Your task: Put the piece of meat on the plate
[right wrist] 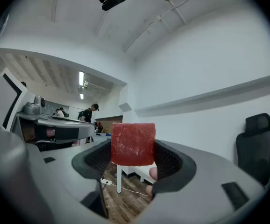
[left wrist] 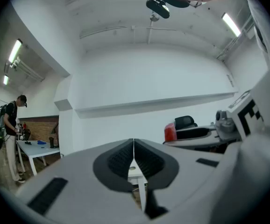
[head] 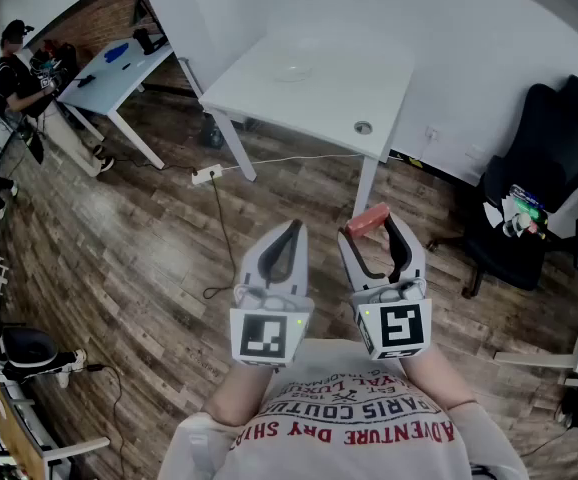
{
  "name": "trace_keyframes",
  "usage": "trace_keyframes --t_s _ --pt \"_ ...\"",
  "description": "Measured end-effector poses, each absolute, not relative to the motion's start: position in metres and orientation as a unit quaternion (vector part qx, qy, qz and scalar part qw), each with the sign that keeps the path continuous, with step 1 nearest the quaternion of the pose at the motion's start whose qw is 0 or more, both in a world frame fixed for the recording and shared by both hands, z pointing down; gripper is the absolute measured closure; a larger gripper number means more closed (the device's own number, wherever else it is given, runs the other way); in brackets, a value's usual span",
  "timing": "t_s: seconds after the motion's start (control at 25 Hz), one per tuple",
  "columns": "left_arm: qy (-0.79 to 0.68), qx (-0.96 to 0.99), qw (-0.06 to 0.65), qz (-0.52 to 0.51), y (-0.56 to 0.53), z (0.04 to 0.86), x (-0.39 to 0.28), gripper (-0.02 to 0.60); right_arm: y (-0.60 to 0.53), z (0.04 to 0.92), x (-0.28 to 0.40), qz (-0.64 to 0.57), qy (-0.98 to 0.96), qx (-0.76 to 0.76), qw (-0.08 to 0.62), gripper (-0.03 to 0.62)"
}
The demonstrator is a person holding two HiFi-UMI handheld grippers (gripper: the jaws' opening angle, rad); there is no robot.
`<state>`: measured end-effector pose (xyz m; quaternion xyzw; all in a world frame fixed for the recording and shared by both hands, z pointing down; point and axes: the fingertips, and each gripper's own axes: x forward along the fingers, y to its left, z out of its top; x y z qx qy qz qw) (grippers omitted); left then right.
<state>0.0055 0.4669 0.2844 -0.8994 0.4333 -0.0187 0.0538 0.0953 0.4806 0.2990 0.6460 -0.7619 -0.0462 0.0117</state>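
Meat: red slab point(right wrist: 133, 143), off the bench and up in the air at the tip of the right gripper. Its face looks roughly square in the right gripper view, and its top edge stands above the pads.
Right gripper: point(head: 377, 240) jaws spread wide and pinching the meat by its two side edges, held level.
Meat axis: in the head view the slab point(head: 367, 220) shows as a short bar lying across the jaw gap. I cannot tell a clear long axis from its square face.
Left gripper: point(head: 291, 230) jaws pressed together with nothing between them. It is level and just beside the right gripper.
Plate: pale disc point(head: 291, 66) on the white bench point(head: 369, 88), faint against the top (easy to miss). It looks empty.
Key relation: the plate lies ahead of the right gripper and off to its left in the head view, well apart, with wood floor between. It sits more in line with the left gripper, but the right one carries the load.
Step (judgement): carry phase. The meat is gripped but not yet over the plate.
Next move (judgement): close the gap to the bench, bring the right gripper above the plate, and get low before the jaws let go.
Risk (judgement): an edge-only pinch could let the slab slip or swing.
Surroundings: black office chair point(head: 539, 188) to the right, power strip point(head: 207, 175) on the floor, a person point(head: 19, 68) far left.
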Motion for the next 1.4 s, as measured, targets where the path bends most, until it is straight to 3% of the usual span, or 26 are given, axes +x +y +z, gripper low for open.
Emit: trace_keyframes --t_s 0.88,1.4 --pt "0.440 -0.897 0.029 -0.036 0.436 0.309 -0.001 0.574 0.452 0.314 0.093 -0.016 -0.773 0.635 0.012 0.301" --pt "0.424 -0.905 0.015 -0.023 0.320 0.309 -0.069 0.574 0.343 0.318 0.034 -0.005 -0.760 0.650 0.031 0.301"
